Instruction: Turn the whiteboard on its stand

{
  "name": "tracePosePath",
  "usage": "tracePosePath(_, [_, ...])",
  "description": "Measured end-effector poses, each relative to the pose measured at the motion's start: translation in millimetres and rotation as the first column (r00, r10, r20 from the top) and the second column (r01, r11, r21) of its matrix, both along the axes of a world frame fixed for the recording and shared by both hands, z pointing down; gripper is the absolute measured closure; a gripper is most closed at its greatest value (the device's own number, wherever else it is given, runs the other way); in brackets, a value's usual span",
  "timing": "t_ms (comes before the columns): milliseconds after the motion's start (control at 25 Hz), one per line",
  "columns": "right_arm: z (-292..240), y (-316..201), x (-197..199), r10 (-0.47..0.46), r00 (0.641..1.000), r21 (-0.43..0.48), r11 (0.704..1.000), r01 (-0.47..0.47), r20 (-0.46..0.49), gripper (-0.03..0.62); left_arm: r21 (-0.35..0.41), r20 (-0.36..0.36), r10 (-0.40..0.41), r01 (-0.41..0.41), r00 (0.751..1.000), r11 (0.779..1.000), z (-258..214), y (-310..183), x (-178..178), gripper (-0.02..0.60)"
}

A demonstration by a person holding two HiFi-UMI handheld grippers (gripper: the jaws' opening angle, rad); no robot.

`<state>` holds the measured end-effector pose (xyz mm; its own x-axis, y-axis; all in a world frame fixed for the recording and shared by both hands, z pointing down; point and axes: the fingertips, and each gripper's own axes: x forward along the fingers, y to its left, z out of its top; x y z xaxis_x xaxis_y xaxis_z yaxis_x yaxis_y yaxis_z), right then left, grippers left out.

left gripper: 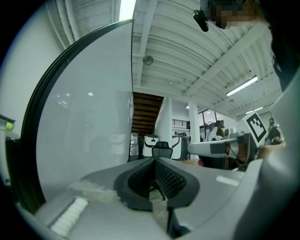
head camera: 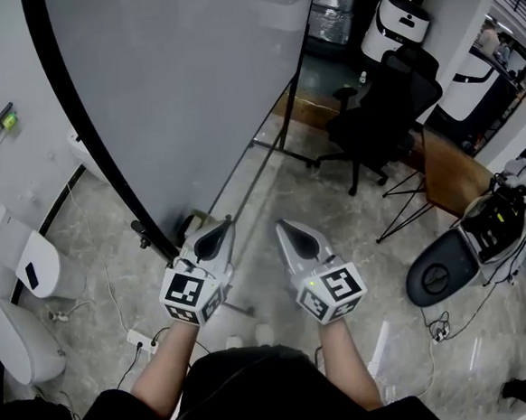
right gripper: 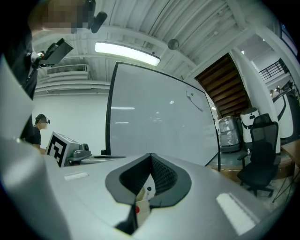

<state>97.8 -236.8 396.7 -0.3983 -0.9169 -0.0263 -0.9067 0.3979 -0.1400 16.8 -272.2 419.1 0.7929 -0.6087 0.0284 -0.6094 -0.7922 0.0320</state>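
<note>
Beyond my left gripper (head camera: 225, 224) and right gripper (head camera: 283, 226), one whiteboard (head camera: 181, 93) is standing far left, its black edge passing near the left tip. Both grippers' jaws are pressing together, empty. Open floor (head camera: 336, 212) is stretching right toward one chair (head camera: 381, 118).

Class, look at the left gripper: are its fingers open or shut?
Shut: on the left gripper, the fingers meet at the tips, with nothing between them.

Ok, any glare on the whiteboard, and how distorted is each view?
Head view: whiteboard evenly lit, no glare, its black edge bowed by the lens. Right gripper view: ceiling light bright overhead, faint streaks reflected on the whiteboard, strong fisheye. Left gripper view: small bright spots on the whiteboard, dark vignette at the corners.
</note>
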Motion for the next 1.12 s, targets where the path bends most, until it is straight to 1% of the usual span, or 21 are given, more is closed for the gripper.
tracePosePath(160, [1.0,2.7,4.3,0.012,1.0,-0.005,1.0,-0.012,-0.02,0.589,-0.015,0.0,-0.001,0.001,1.0,1.0,2.3,-1.9,3.1,0.58])
tracePosePath(320, [1.8,4.2,7.3,0.013,1.0,-0.007,1.0,-0.013,-0.017,0.589,-0.005,-0.005,-0.007,0.007,1.0,1.0,1.6,-2.5,4.1,0.58])
tracePosePath(400, [2.9,5.8,6.8,0.01,1.0,-0.004,1.0,-0.011,-0.016,0.589,-0.01,0.005,-0.009,0.009,1.0,1.0,5.2,-0.9,3.1,0.58])
tracePosePath(480, [3.3,6.3,5.7,0.009,1.0,-0.004,1.0,-0.009,-0.016,0.589,-0.01,0.011,-0.016,0.016,1.0,1.0,6.6,-0.8,1.1,0.58])
tracePosePath(600, [3.5,6.2,4.7,0.008,1.0,-0.006,1.0,-0.008,-0.02,0.589,0.009,0.018,-0.032,0.032,0.999,0.999,6.0,-3.0,-3.7,0.58])
tracePosePath(800, [4.1,5.5,0.2,0.005,1.0,-0.003,1.0,-0.005,-0.03,0.589,-0.004,0.021,-0.049,0.049,0.999,0.999,7.3,-4.5,-12.1,0.58])
tracePosePath(1000, [2.0,6.5,-2.1,0.003,0.999,0.002,1.0,-0.003,-0.037,0.589,0.009,0.022,-0.066,0.066,0.998,0.998,5.2,-6.1,-17.8,0.58])
tracePosePath(1120, [4.3,7.6,-4.7,0.005,0.999,0.002,1.0,-0.005,-0.038,0.589,0.025,0.036,-0.079,0.078,0.996,0.997,8.9,-6.6,-22.7,0.58])
